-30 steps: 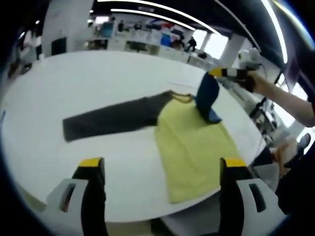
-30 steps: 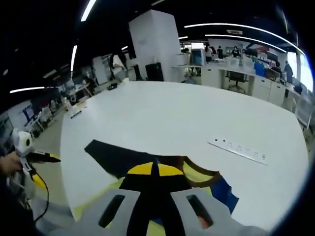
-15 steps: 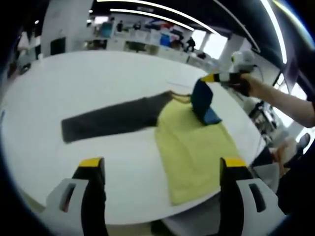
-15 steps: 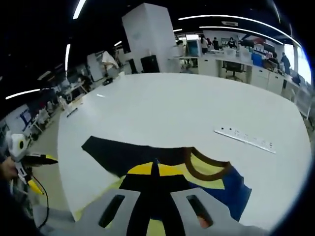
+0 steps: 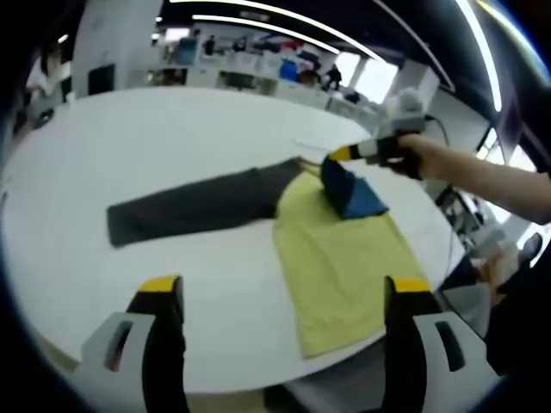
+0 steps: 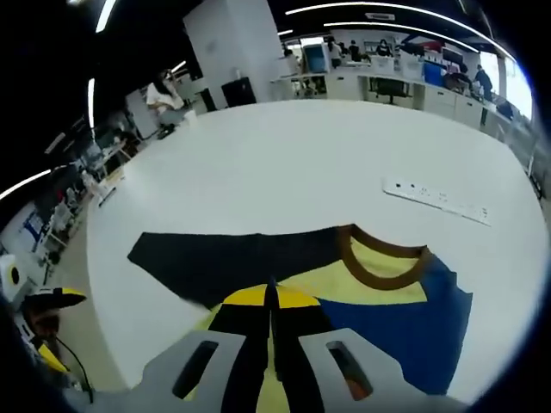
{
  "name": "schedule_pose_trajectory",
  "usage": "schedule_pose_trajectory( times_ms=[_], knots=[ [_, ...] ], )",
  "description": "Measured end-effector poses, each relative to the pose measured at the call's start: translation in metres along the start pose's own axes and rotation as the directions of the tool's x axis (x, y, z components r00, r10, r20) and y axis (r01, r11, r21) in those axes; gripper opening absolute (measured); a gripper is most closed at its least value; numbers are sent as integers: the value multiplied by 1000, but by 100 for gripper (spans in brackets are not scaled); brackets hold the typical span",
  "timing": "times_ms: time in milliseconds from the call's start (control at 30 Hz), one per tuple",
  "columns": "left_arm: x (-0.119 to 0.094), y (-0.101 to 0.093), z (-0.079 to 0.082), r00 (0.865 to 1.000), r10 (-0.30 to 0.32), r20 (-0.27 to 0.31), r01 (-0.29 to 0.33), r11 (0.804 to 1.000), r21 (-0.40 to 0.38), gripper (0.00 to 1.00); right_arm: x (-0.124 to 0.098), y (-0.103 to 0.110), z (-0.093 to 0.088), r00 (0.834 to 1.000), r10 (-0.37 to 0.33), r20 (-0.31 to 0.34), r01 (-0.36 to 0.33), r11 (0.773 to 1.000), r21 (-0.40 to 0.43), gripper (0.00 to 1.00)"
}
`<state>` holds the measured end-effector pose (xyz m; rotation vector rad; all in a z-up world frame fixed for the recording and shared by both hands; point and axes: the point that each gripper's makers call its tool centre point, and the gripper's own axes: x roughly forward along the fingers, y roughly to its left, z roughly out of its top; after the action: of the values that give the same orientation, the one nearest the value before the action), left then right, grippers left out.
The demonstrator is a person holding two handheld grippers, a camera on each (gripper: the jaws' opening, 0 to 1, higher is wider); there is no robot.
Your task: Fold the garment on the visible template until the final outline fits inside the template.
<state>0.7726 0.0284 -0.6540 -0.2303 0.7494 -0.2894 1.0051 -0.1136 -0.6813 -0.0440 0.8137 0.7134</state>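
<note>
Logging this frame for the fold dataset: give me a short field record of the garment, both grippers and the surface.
garment: yellow long-sleeved shirt with one dark grey sleeve and one blue sleeve, lying flat
dark grey sleeve: stretched out flat on the table
blue sleeve: lifted and carried over the yellow body
collar: brown neck band
right gripper: shut on the blue sleeve
left gripper: open, above the near table edge, holding nothing
surface: round white table
other: white power strip lying beyond the shirt

Open office: white pillar (image 6: 222, 52), desks (image 6: 379, 82), ceiling light strips (image 5: 284, 19).
</note>
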Motion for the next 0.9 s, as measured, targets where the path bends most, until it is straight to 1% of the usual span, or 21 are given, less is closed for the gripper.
schedule_pose_trajectory(
  times_ms=[67, 167, 400, 600, 667, 900],
  knots=[
    [-1, 2, -2, 1000, 1, 0, -1, 1000, -4, 92, 5, 2, -2, 1000, -11, -3, 11, 1000, 25, 1],
    [-1, 6, -5, 1000, 3, 0, -3, 1000, -11, 92, 13, 4, -7, 999, -41, -21, 41, 999, 26, 1],
    [-4, 13, -8, 1000, 7, 2, -7, 1000, -22, 92, 27, 9, -20, 996, -68, -61, 72, 996, 53, 1],
    [-5, 20, -5, 1000, 16, 7, -16, 1000, -21, 92, 37, 11, -30, 993, -78, -86, 84, 993, 77, 1],
    [-5, 22, -5, 1000, 16, 10, -16, 1000, -23, 92, 42, 11, -32, 993, -78, -91, 87, 991, 98, 1],
    [-1, 22, -10, 1000, 10, -1, -10, 1000, -27, 92, 52, 15, -36, 991, -83, -104, 95, 989, 116, 1]
  ],
)
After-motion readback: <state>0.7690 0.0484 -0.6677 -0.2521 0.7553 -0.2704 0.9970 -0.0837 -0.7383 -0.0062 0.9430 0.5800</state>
